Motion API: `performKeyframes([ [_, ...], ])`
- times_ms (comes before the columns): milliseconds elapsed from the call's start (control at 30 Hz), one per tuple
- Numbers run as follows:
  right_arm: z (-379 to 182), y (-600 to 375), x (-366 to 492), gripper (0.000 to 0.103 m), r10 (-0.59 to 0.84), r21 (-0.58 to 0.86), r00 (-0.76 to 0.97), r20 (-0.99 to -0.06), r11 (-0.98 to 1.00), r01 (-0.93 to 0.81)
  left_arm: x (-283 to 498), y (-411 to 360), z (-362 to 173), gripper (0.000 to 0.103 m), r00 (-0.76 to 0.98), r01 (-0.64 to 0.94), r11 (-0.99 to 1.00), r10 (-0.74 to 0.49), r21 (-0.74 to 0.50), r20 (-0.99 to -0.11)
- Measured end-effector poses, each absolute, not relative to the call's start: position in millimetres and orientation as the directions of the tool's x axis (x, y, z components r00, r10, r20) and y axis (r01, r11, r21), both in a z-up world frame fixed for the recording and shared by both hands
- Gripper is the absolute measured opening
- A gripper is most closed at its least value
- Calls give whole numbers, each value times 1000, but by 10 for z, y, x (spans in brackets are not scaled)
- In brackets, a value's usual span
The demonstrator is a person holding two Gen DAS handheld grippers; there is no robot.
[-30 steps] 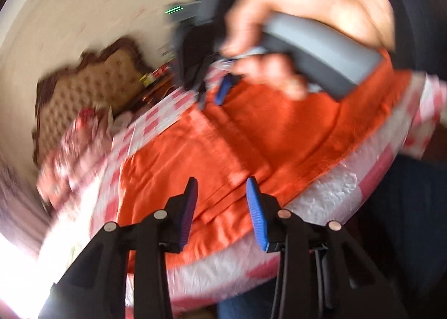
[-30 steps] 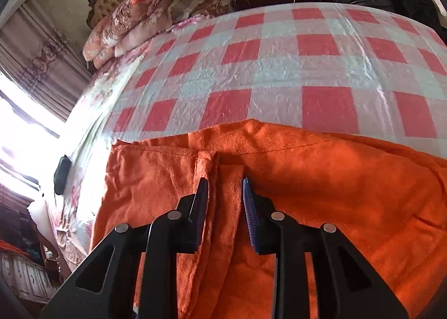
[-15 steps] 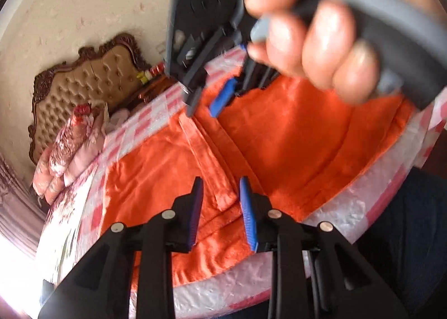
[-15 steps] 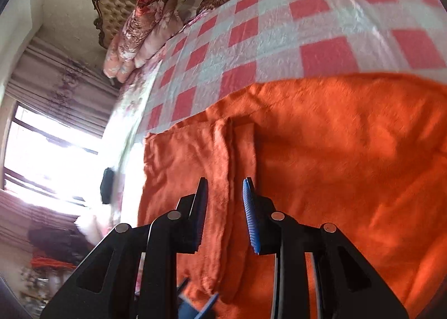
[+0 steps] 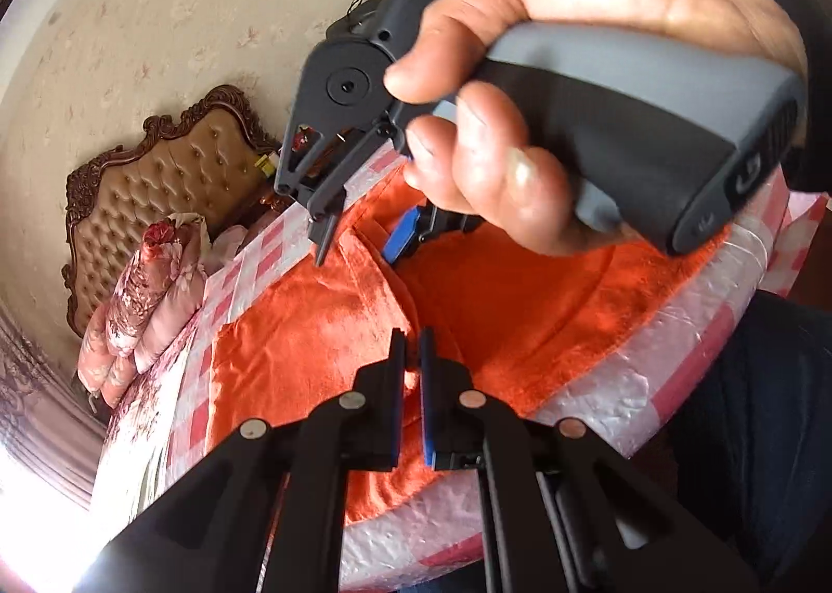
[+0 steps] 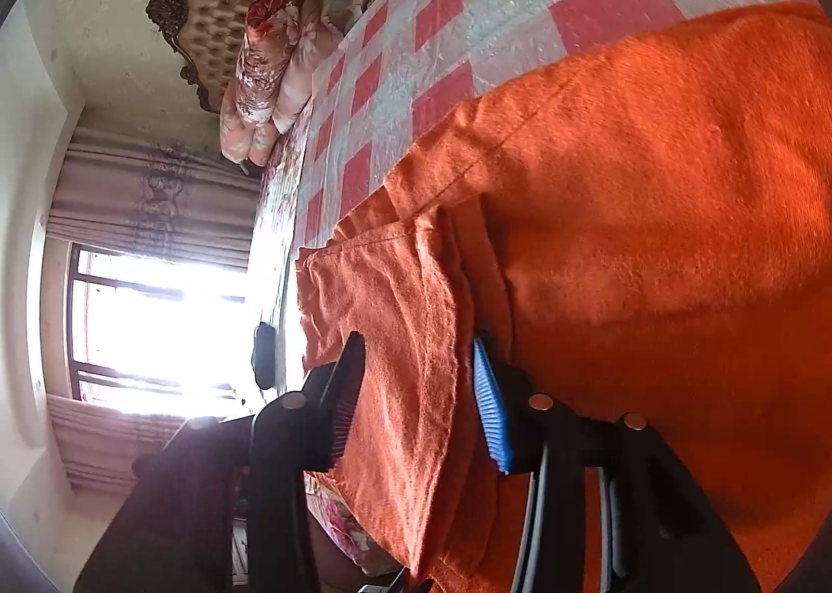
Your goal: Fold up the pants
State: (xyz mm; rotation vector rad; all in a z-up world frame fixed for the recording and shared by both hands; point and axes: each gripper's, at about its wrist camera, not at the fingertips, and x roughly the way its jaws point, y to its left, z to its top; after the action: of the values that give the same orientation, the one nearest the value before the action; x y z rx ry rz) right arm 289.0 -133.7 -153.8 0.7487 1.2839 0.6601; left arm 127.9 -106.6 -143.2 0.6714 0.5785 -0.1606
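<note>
Pink-and-white checked bedspread (image 6: pixel 525 5) covers the bed; a tufted tan headboard (image 5: pixel 156 177) with a dark carved frame stands at ten o'clock in the left wrist view, flowered pillows (image 5: pixel 135 302) piled just below it; pale patterned wallpaper fills the background; in the right wrist view a bright window (image 6: pixel 151 328) glares at nine o'clock with grey curtains (image 6: pixel 151 193) above it.

Orange pants (image 5: pixel 322 333) lie spread on the bedspread near the bed's edge, fuzzy fabric with a stitched seam; in the right wrist view they fill the frame from one o'clock down to five o'clock, with a folded panel raised at centre.

Left gripper (image 5: pixel 412 374) sits at six o'clock of its own view, jaws nearly together and pinching a ridge of the orange fabric between the blue pads.

Right gripper (image 6: pixel 416 400) has its jaws spread apart, a raised fold of the pants lying between them; the blue pad touches the cloth at the right side, the dark pad at the left edge of the fold; I cannot tell whether it presses hard enough to hold.

Seen from the left wrist, a bare hand (image 5: pixel 546 89) wraps the right tool's grey handle at one o'clock, its tips down on the pants near the far hem.
</note>
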Motion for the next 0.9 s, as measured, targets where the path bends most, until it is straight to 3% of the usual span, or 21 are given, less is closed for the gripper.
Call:
performKeyframes([
  [200, -1353, -1148, 3034, 43, 701, 701, 201, -685, 709, -82, 1232, -1036, -1365, 5, 843, 313, 779, 35, 543, -537],
  [233, -1326, -1107, 3054, 31, 678, 675, 209, -705, 732, -97, 1218, -1043, -1373, 5, 842, 315, 778, 35, 543, -538],
  [267, -1289, -1067, 3062, 5, 648, 640, 223, -729, 760, -117, 1227, -1044, -1385, 5, 839, 317, 778, 37, 543, -543],
  [500, -1291, -1081, 2982, 5, 491, 464, 315, -812, 871, -162, 1330, -1035, -1524, 5, 804, 348, 796, 18, 495, -594],
  [567, -1339, -1063, 2965, 6, 486, 454, 310, -817, 874, -172, 1323, -1024, -1545, 9, 803, 350, 798, 13, 490, -596],
  [633, -1320, -1033, 2946, 8, 477, 439, 317, -820, 879, -188, 1316, -977, -1498, 26, 789, 365, 820, -21, 441, -614],
  [767, -1159, -1057, 2837, 14, 397, 350, 373, -838, 917, -190, 1193, -438, -1114, 27, 781, 300, 933, -122, 198, -613],
  [900, -874, -1050, 2421, 15, 393, 316, 477, -786, 919, -236, 1222, 449, -881, 38, 842, 13, 999, 4, 29, -540],
])
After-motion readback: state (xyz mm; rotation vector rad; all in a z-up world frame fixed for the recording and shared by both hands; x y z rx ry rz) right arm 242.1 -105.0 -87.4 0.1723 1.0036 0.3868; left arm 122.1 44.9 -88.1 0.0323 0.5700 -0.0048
